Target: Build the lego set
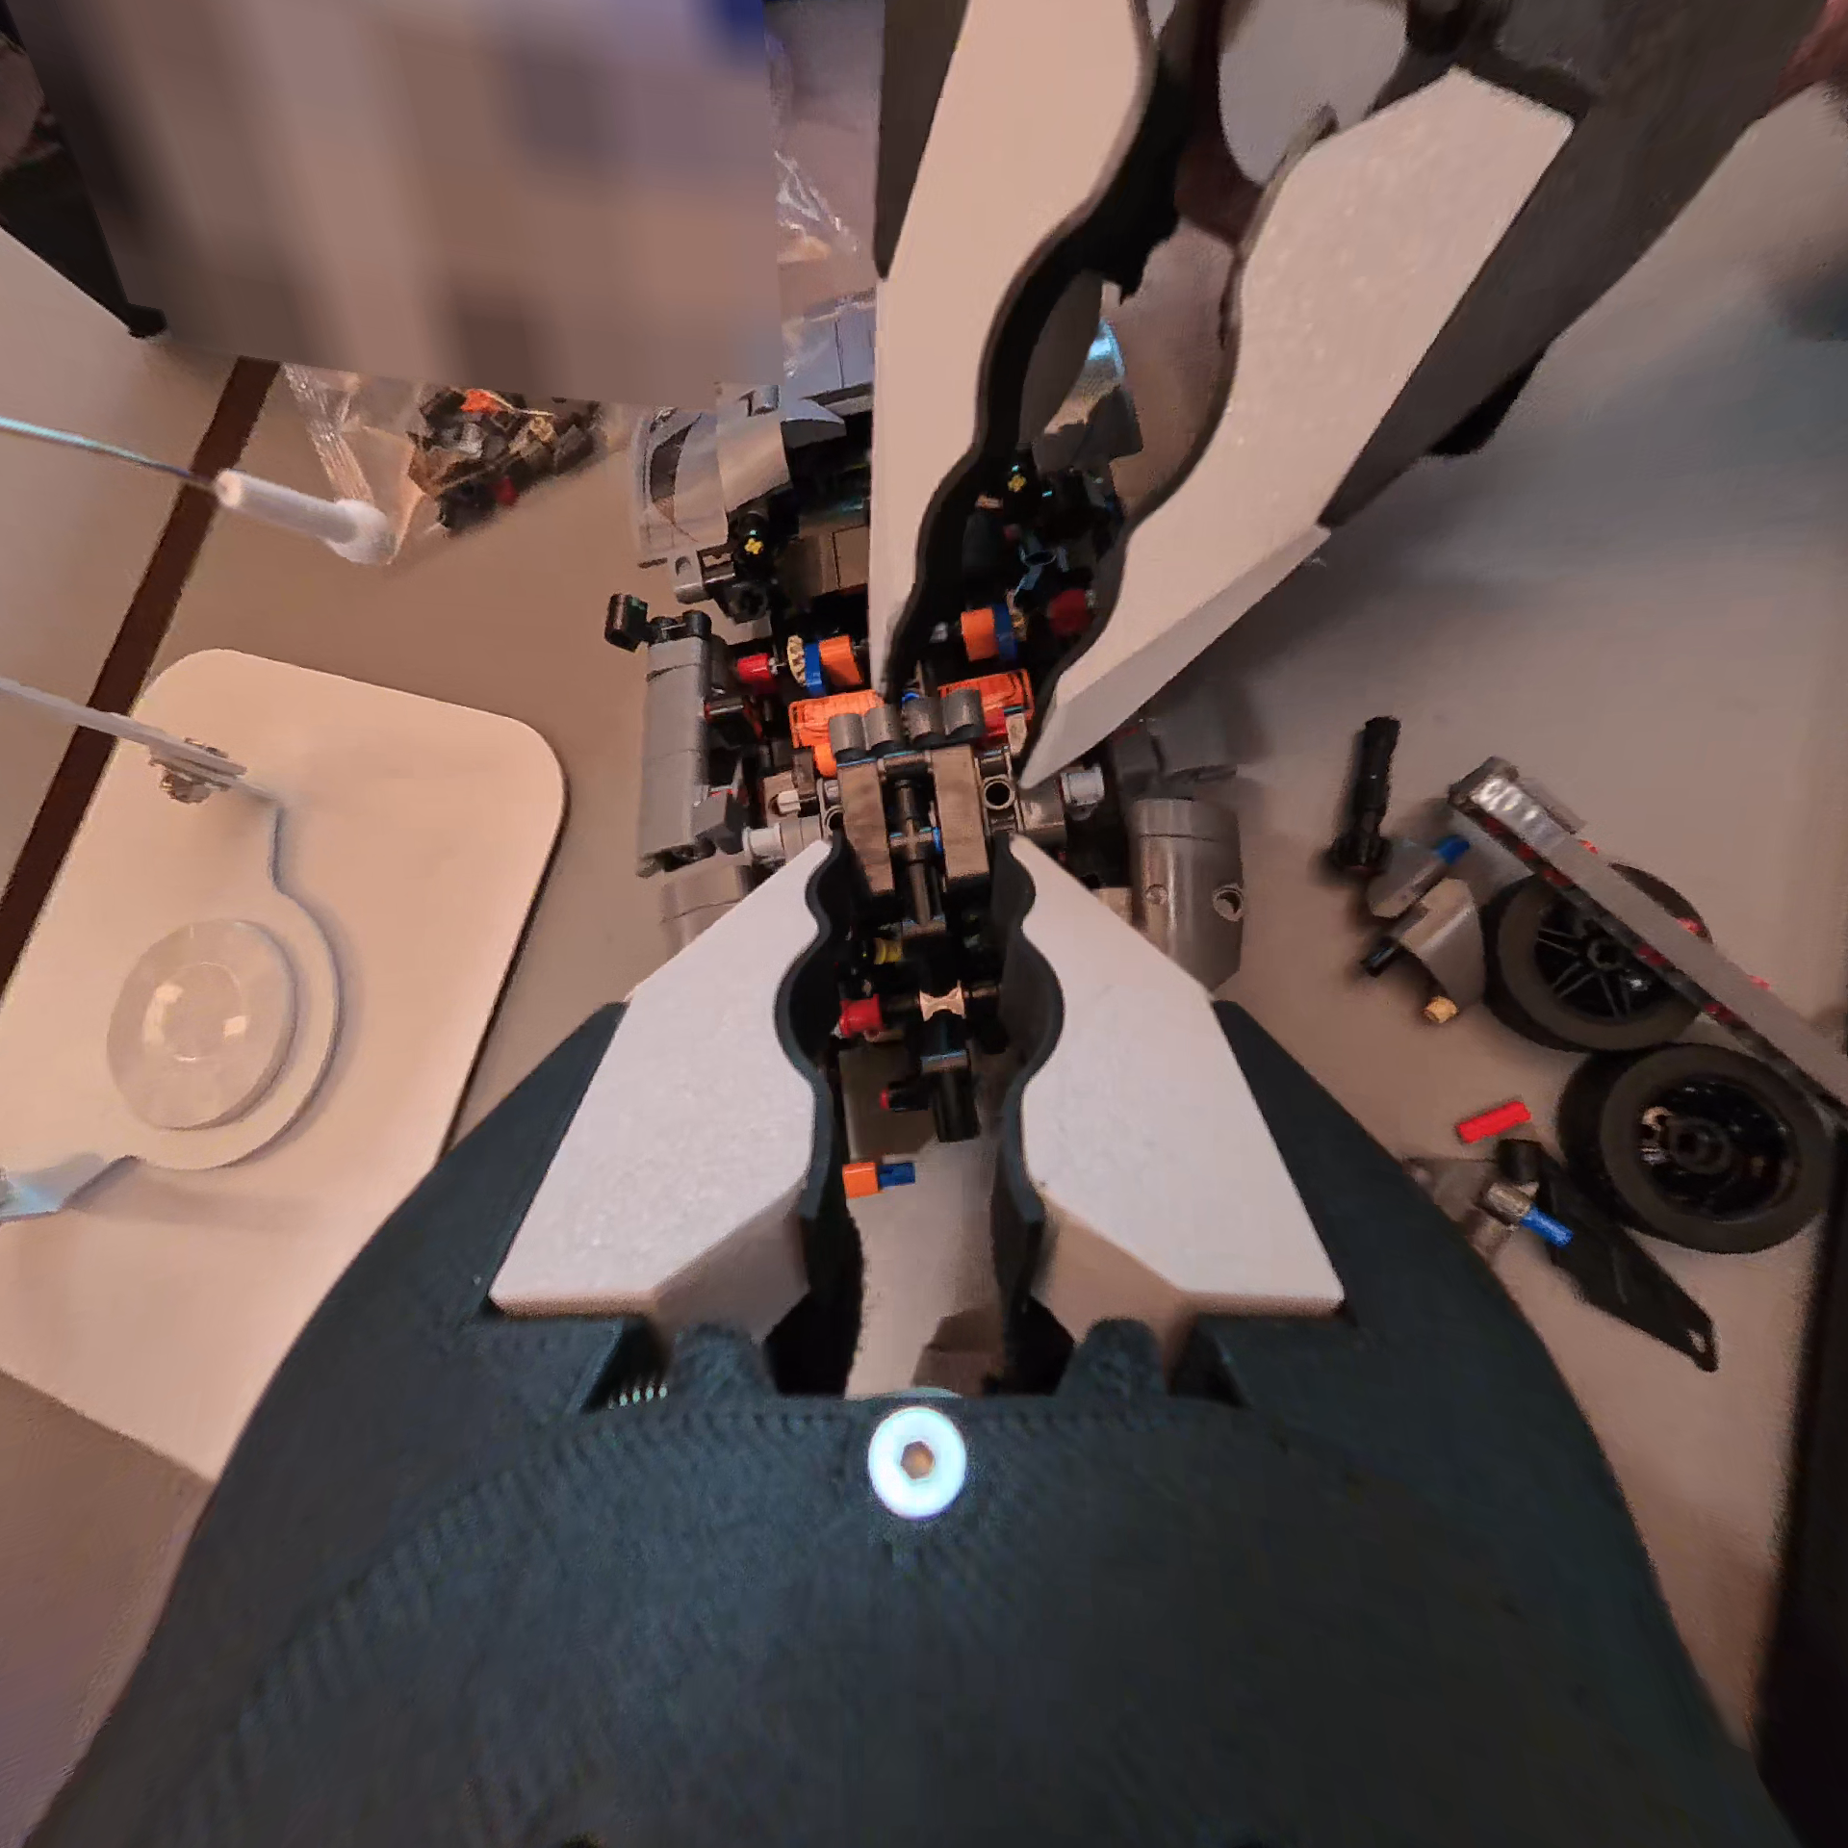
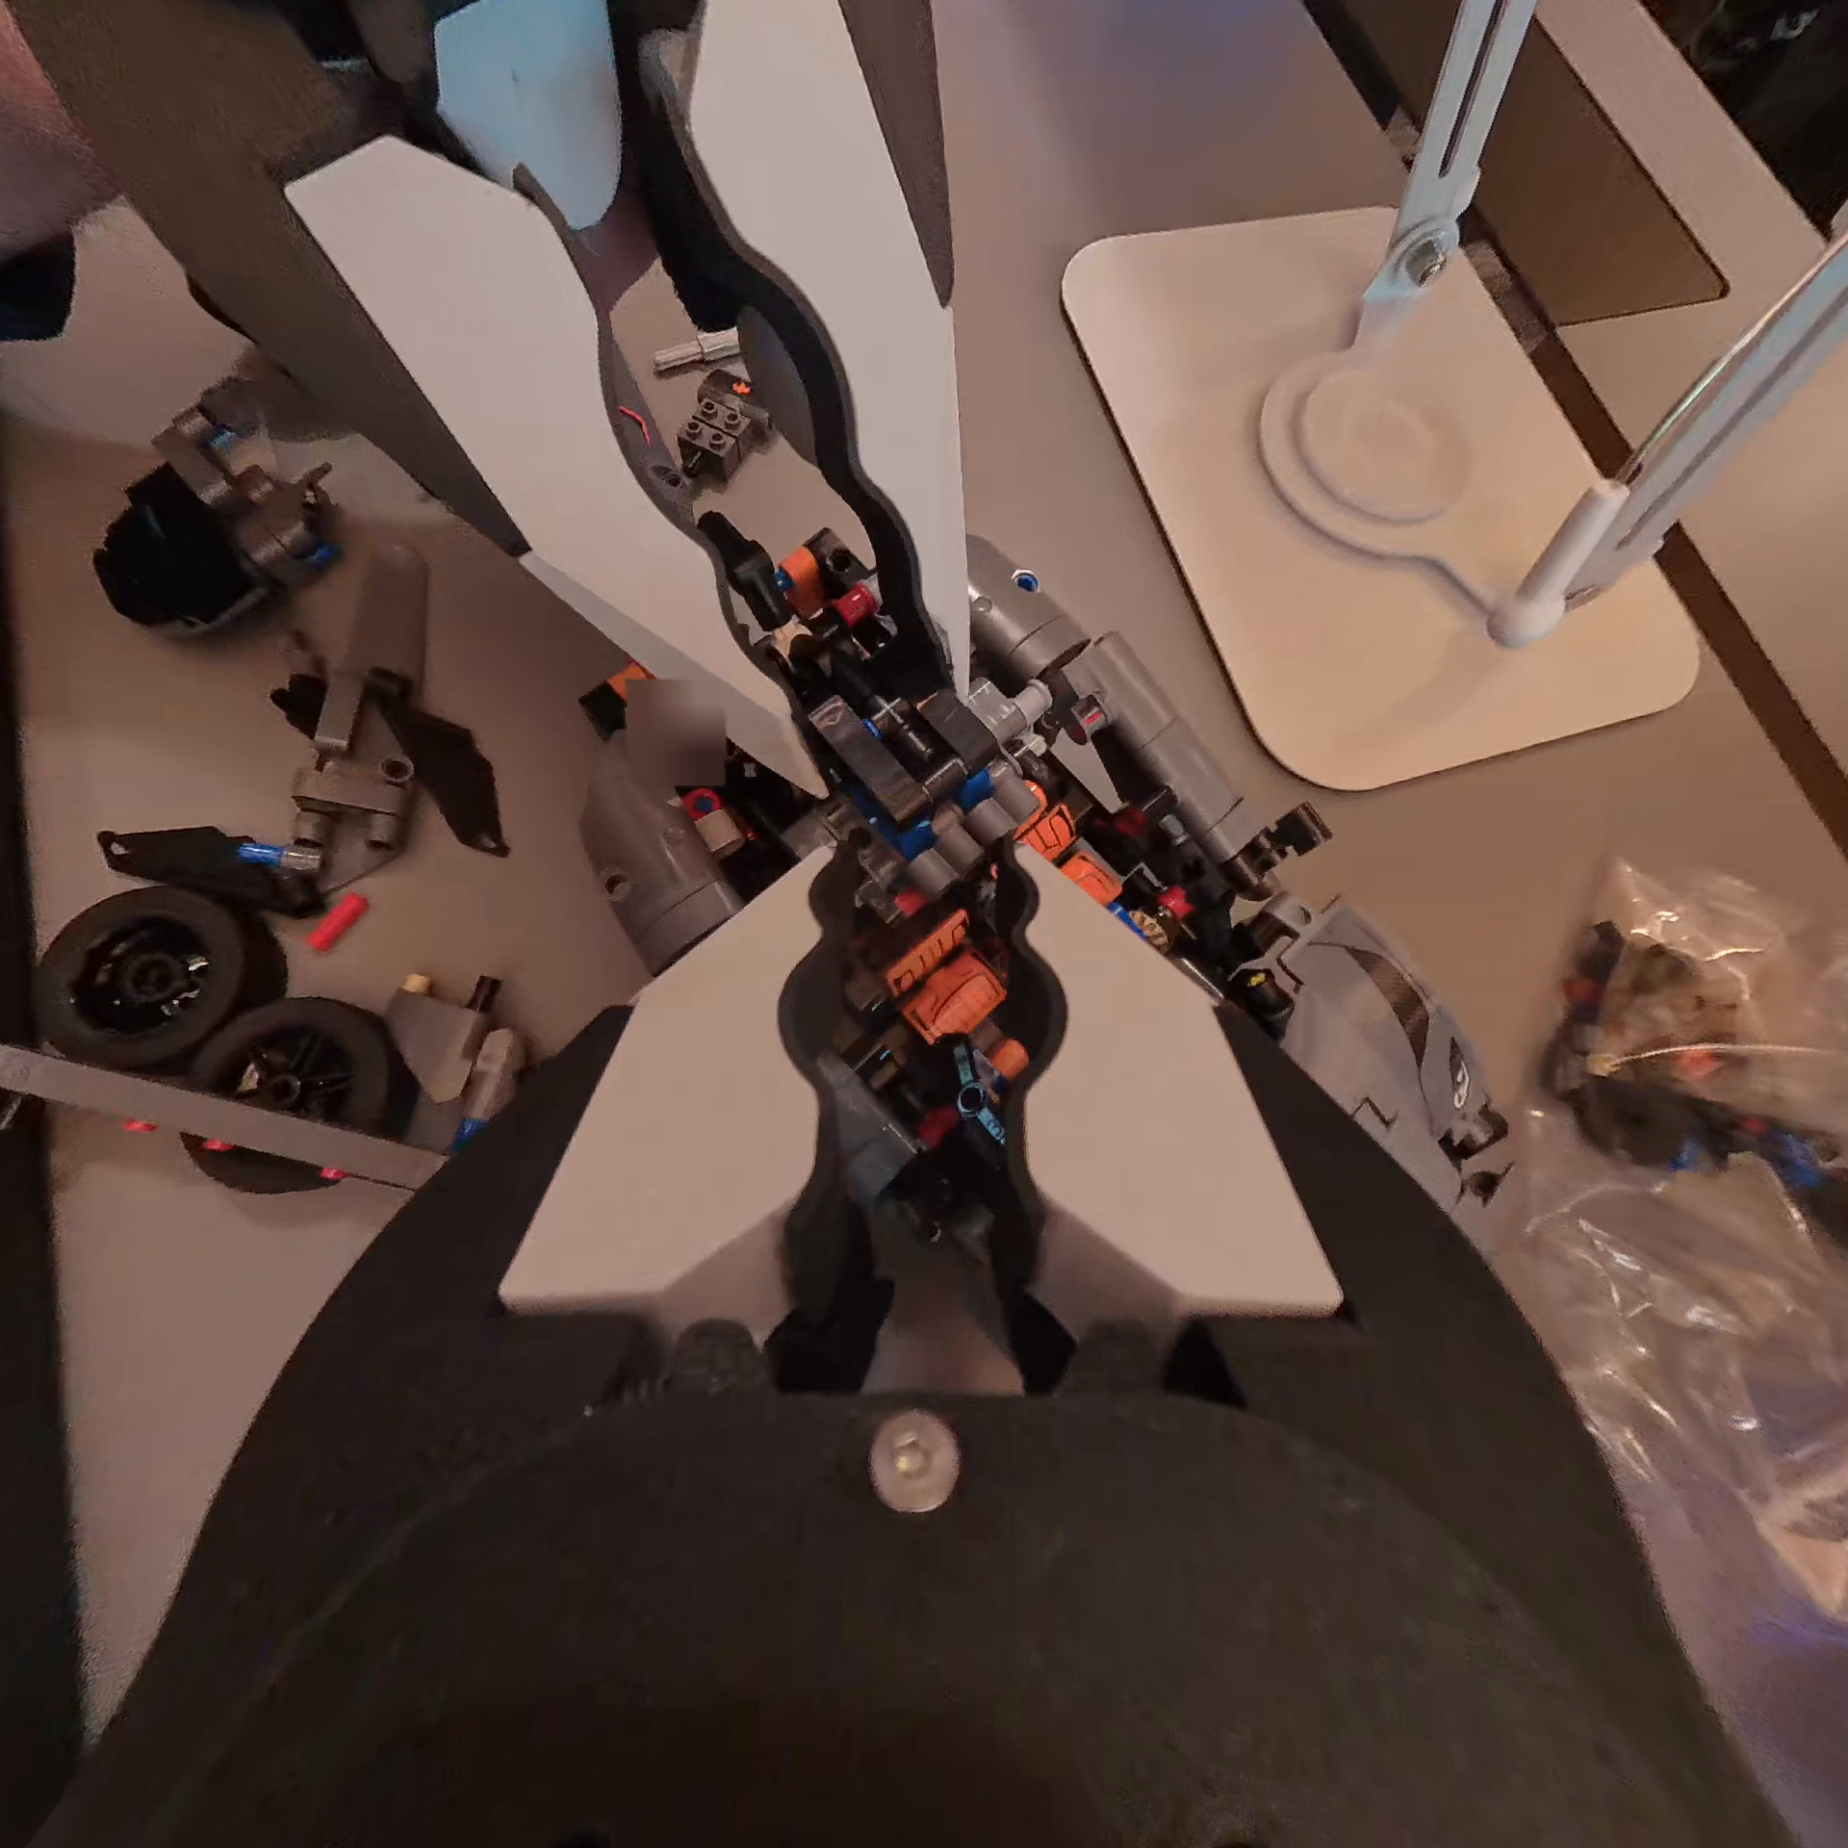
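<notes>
A half-built lego car [image 1: 690,720] of grey, black and orange parts lies on the table, also in the right wrist view [image 2: 1130,700]. A dark grey frame piece [image 1: 915,810] with a black axle sits on top of it and shows in the right wrist view too [image 2: 880,750]. My left gripper [image 1: 920,850] is closed on this frame from the near side. My right gripper [image 2: 920,850] comes from the opposite side and is closed on the row of grey round connectors [image 2: 950,840] at the frame's end. The two grippers' tips nearly meet. The car's middle is hidden by the fingers.
Two black wheels [image 1: 1590,960] [image 1: 1700,1150] and a long grey beam [image 1: 1650,900] lie to the right of the car, with a red pin [image 1: 1492,1120] and small grey sub-builds. A plastic bag of parts [image 2: 1680,1030] and a white lamp base [image 2: 1200,400] lie on the other side. Only a small space, under 4 cm, lies between the two pairs of fingers.
</notes>
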`<state>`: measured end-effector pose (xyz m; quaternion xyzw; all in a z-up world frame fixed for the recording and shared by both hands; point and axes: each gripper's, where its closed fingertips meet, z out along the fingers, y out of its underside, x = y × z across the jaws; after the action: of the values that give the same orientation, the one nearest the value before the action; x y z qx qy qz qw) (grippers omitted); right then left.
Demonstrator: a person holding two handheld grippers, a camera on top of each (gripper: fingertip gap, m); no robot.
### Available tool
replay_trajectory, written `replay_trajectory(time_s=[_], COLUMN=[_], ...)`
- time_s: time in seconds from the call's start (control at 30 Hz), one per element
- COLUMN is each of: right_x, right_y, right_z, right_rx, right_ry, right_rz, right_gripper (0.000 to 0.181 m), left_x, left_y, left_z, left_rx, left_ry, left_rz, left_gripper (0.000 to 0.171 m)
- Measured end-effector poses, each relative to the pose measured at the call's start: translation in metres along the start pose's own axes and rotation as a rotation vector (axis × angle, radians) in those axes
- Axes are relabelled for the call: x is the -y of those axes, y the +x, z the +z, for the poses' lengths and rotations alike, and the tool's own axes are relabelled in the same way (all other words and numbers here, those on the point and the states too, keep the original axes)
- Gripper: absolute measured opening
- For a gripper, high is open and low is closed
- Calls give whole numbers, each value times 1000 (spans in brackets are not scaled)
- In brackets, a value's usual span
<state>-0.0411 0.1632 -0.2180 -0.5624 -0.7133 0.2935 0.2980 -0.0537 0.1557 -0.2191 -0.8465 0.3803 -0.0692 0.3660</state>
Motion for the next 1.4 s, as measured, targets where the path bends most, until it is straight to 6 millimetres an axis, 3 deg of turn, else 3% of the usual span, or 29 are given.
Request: replay_trajectory(time_s=[0.3,0.47,0.63,0.8,0.87,0.93,1.03,1.13,1.4], right_x=[-2,3,3,-4,2,7,13,4,6], right_y=[2,0,-1,-3,-15,-11,-6,-1,0], right_z=[7,12,11,5,-5,-13,-15,-6,5], right_rx=[-39,-70,-41,-25,28,-25,1,-19,-11], right_ry=[-37,-48,-32,-62,-18,4,65,20,24], right_rz=[-6,-46,-26,-29,-48,-52,7,23,67], right_gripper=[17,13,12,9,0,0,0,20,13], left_x=[-2,-8,-8,-8,-14,-20,-19,-17,-8], left_y=[-2,-7,-7,-6,-18,-25,-18,-13,1], left_z=[1,-5,-7,-2,-2,-9,-10,-9,-3], left_rx=[-102,76,12,-9,48,44,8,-24,-35], left_ry=[47,-117,-45,-16,-34,-24,19,27,28], left_rz=[-145,74,-8,-35,-51,-77,-47,-49,39], left_gripper=[24,23,23,24,23,22,23,23,24])
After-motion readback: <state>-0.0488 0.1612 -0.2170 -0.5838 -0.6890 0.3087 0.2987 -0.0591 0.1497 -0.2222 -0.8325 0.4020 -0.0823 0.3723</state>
